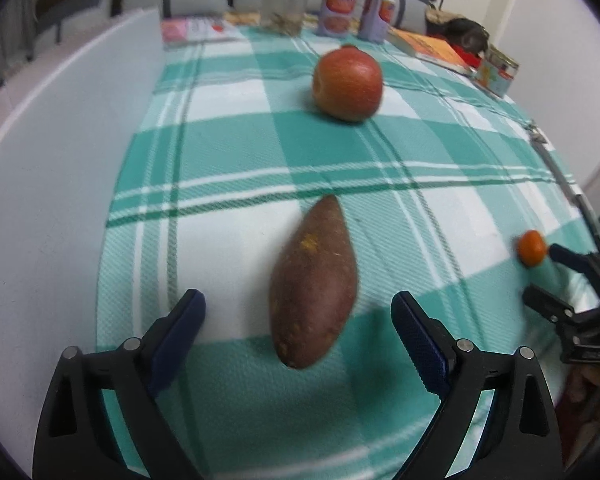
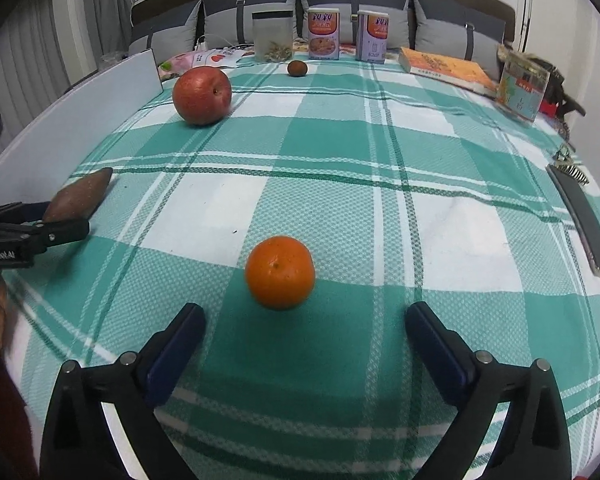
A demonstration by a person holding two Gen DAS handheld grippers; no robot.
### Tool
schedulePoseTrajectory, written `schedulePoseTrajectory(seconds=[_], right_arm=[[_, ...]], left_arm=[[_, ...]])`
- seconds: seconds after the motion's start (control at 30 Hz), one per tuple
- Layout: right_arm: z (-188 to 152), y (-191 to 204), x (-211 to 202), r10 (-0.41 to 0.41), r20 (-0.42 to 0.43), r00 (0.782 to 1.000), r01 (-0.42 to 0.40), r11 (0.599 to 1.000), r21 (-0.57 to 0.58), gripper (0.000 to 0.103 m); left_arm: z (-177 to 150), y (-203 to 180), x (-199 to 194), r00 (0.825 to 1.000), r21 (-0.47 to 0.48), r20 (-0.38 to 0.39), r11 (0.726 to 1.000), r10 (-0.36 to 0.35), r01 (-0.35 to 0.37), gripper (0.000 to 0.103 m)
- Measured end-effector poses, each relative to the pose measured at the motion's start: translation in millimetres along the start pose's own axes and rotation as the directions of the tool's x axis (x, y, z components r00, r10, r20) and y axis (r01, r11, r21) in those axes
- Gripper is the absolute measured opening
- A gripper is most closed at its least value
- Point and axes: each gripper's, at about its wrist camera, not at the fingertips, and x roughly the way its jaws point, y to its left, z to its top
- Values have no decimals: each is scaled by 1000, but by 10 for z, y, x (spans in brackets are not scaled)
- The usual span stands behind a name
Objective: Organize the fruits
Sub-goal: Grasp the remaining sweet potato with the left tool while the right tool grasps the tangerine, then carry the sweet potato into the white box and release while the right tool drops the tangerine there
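Left wrist view: left gripper point(image 1: 298, 312) is hanging with jaws spread wide and gripping nothing. Sweet potato point(image 1: 314, 284) is lying lengthwise on the green-and-white checked cloth point(image 1: 228, 152), its near end sitting between the two fingers without touching either. Apple point(image 1: 347, 84) is resting farther back on the cloth, well apart from the potato. Orange point(image 1: 532, 253) is sitting at the right edge, just beside the tips of the right gripper point(image 1: 540, 274). Cartons, a clear jar and a book are lining the far edge.

Right wrist view: right gripper point(image 2: 305, 320) is standing wide open, nothing between the pads. Orange point(image 2: 280, 272) is sitting on the cloth point(image 2: 380, 152) just ahead of the fingertips, centred and free of both. Apple point(image 2: 202, 95) is lying far left; a small dark fruit point(image 2: 297, 68) is sitting near the cartons. Left gripper point(image 2: 62, 220) is showing at the left edge by the sweet potato point(image 2: 80, 198).
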Motion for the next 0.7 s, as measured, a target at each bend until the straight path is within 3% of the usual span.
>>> schedulePoseTrajectory(seconds=[0.07,0.13,0.2,0.23,0.27,0.33,0.37,0.47,0.53,0.63,0.7], right_arm=[[45,-107,-58,77,-6,997,-76,996,54,94],[134,-125,-61,117,-29,993,-116,992,53,81],[219,-85,-51,125,-46,991,-124,992,21,72],[285,-50,-27,132,-64,989,-132,991,-1,68],[311,-30,-2,136,-78,988,-137,990,-11,63],[353,13,81,134,-113,984,-138,990,-29,35],[355,39,124,122,-133,984,-129,991,-45,32],[388,109,65,101,-137,985,-113,990,-88,30],[439,123,-75,129,-122,984,-138,988,-73,30],[694,258,-371,226,-82,971,-230,973,-34,30],[938,448,-554,292,-48,955,-294,955,-39,30]], left_arm=[[45,-64,0,1000,35,-19,999,14,-13,93],[79,-159,27,998,83,-30,995,56,-54,91],[93,-218,55,997,99,-40,993,68,-64,68],[89,-228,85,996,104,-57,992,71,-64,51],[80,-253,70,995,117,-41,990,87,-82,44],[70,-255,62,995,124,-38,988,97,-92,41],[66,-245,51,995,114,-40,990,92,-87,41],[48,-138,-126,1000,3,-22,1000,17,-17,41],[53,-38,-426,996,-112,24,990,-81,83,41],[122,124,-993,969,-230,123,944,-214,237,41],[201,244,-1400,951,-251,194,925,-242,287,41]])
